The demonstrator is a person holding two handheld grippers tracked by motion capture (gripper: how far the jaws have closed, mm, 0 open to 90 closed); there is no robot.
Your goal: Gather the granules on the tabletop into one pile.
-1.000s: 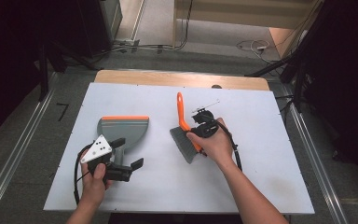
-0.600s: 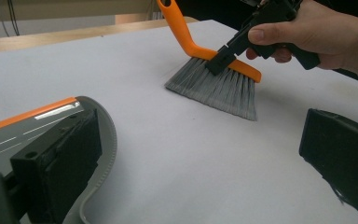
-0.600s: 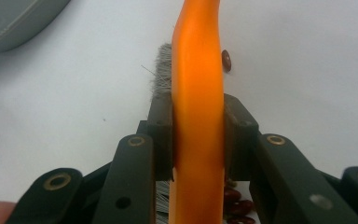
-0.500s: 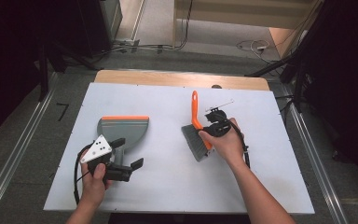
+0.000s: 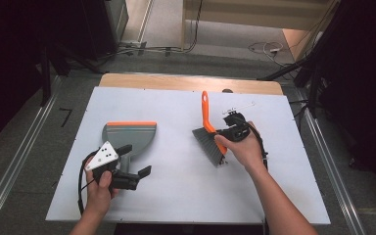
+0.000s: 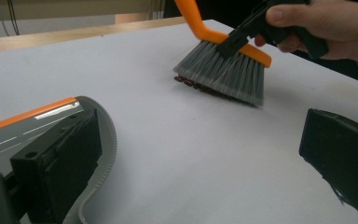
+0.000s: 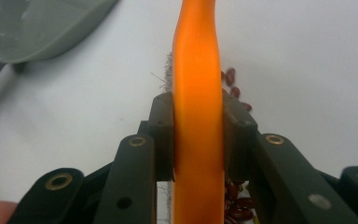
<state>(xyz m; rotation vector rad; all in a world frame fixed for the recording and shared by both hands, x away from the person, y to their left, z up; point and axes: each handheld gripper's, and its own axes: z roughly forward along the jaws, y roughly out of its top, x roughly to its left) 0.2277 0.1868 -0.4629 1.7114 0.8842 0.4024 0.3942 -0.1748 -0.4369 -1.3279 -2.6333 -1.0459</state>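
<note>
Between the right gripper's [image 7: 198, 140] jaws: orange hand-brush handle [image 7: 196, 93], clamped tight, bristles on the table over dark red beans [image 6: 186, 83], likely to sweep them. Ahead of the left gripper [image 5: 134, 164], jaws spread and holding nothing, lies the grey dustpan [image 5: 129, 134], mouth away. No readable writing anywhere.

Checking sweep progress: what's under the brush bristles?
Dark red beans lie by the tips of the brush on the table; any beneath the bristles are hidden.
</note>
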